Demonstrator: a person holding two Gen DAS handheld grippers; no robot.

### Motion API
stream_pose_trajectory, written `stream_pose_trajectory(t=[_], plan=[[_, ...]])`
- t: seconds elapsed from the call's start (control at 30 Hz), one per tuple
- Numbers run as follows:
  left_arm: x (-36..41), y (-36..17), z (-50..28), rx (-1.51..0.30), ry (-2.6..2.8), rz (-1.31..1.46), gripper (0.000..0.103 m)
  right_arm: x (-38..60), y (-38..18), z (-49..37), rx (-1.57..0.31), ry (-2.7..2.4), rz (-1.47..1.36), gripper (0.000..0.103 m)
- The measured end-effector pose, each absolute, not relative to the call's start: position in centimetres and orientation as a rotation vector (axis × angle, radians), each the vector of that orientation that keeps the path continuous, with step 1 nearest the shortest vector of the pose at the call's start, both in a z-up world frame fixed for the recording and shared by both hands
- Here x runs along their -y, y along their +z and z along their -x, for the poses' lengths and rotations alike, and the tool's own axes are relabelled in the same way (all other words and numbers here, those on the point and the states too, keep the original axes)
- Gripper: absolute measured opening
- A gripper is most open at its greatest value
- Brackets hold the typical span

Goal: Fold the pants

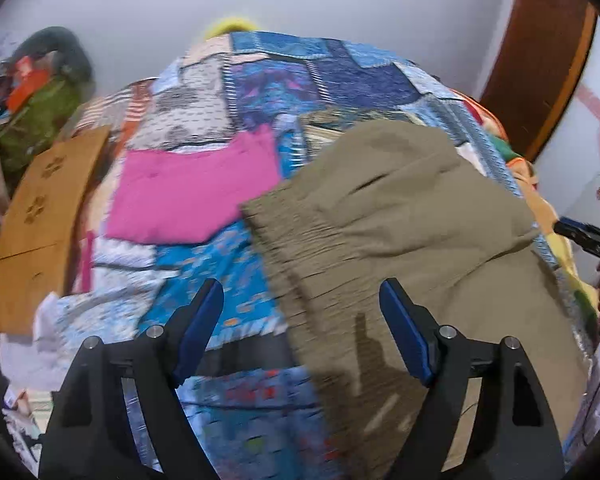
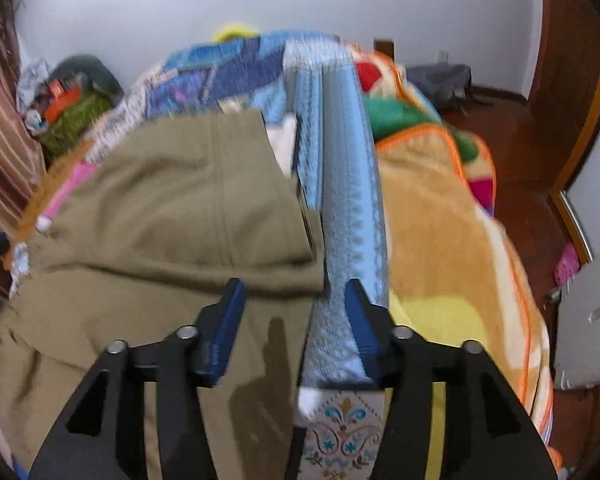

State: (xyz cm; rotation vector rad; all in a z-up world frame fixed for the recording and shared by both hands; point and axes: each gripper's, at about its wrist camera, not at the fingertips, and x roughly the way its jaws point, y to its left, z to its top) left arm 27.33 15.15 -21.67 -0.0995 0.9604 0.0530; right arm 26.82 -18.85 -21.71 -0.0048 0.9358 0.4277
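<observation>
- On a patchwork quilt (image 1: 260, 92) covering the bed: one pair of olive-khaki pants (image 1: 420, 216), partly folded, with an upper layer doubled back over a lower one.
- Gathered elastic waistband (image 1: 284, 248) along the pants' left edge in the left wrist view, facing a pink cloth (image 1: 188, 196); long axis apparently running from near the camera toward the far end of the bed, though blur leaves this uncertain.
- At far left, one orange-brown board (image 1: 40, 216) beside the pink cloth, apart from the pants.
- Left gripper (image 1: 302, 300): blue-padded fingers spread wide, holding nothing, hovering over the waistband edge, one finger above the quilt and the other above the pants.
- Right gripper (image 2: 296, 300): fingers moderately apart, gripping nothing, straddling the pants' right edge (image 2: 312, 264); contact with the fabric not discernible.
- Just right of the pants, one blue patterned strip of quilt (image 2: 348, 184), then one orange-edged fleece blanket (image 2: 452, 240).
- Counted: one pair of pants, two grippers, one pink cloth, one board, one blanket.
</observation>
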Motion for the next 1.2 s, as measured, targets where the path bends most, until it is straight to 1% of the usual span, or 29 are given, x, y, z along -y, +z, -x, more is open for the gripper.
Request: stream_pose_trajectory(t=[0.1, 0.2, 0.37, 0.43, 0.47, 0.5, 0.53, 0.6, 0.63, 0.67, 0.77, 0.9, 1.1, 1.2], plan=[[-13.9, -23.1, -28.8, -1.005, 0.043, 0.085, 0.08, 17.9, -21.3, -28.5, -0.92, 0.445, -0.001, 0.05], [-14.0, -25.3, -30.0, -1.061, 0.068, 0.102, 0.08, 17.2, -22.3, -30.1, -0.931, 0.465, 0.006, 0.05], [-15.1, -27.3, -30.5, -1.092, 0.043, 0.198, 0.082, 15.0, -26.2, -32.9, -1.025, 0.51, 0.042, 0.049], [-15.0, -27.4, -30.5, -1.086, 0.032, 0.182, 0.082, 14.3, -27.6, -33.2, -1.038, 0.499, 0.081, 0.041], [-14.8, -27.5, -30.5, -1.086, 0.034, 0.16, 0.082, 14.0, -27.8, -32.9, -1.011, 0.492, 0.107, 0.036], [-14.5, -27.6, -30.7, -1.087, 0.04, 0.13, 0.082, 13.8, -27.8, -32.6, -0.995, 0.487, 0.133, 0.033], [-14.2, -27.6, -30.7, -1.083, 0.048, 0.102, 0.082, 13.7, -27.7, -32.4, -0.979, 0.475, 0.155, 0.027], [-13.7, -27.5, -30.9, -1.071, 0.072, 0.047, 0.082, 13.9, -27.7, -32.3, -0.969, 0.457, 0.156, 0.02], [-13.6, -27.4, -30.9, -1.065, 0.086, 0.028, 0.082, 13.9, -27.8, -32.3, -0.967, 0.444, 0.155, 0.015], [-13.5, -27.3, -30.9, -1.06, 0.098, 0.012, 0.082, 14.0, -27.8, -32.3, -0.969, 0.44, 0.151, 0.014], [-13.7, -27.1, -30.7, -1.048, 0.117, -0.031, 0.082, 13.9, -27.7, -31.9, -0.964, 0.424, 0.181, 0.012], [-14.4, -27.3, -30.8, -1.067, 0.117, 0.003, 0.083, 13.8, -27.7, -31.0, -0.973, 0.433, 0.233, 0.012], [-14.7, -26.6, -30.1, -1.086, 0.08, 0.058, 0.084, 14.8, -27.4, -30.8, -1.021, 0.424, 0.179, 0.012], [-15.2, -25.2, -29.3, -1.077, 0.055, 0.108, 0.083, 15.2, -26.5, -30.5, -1.048, 0.43, 0.184, 0.02]])
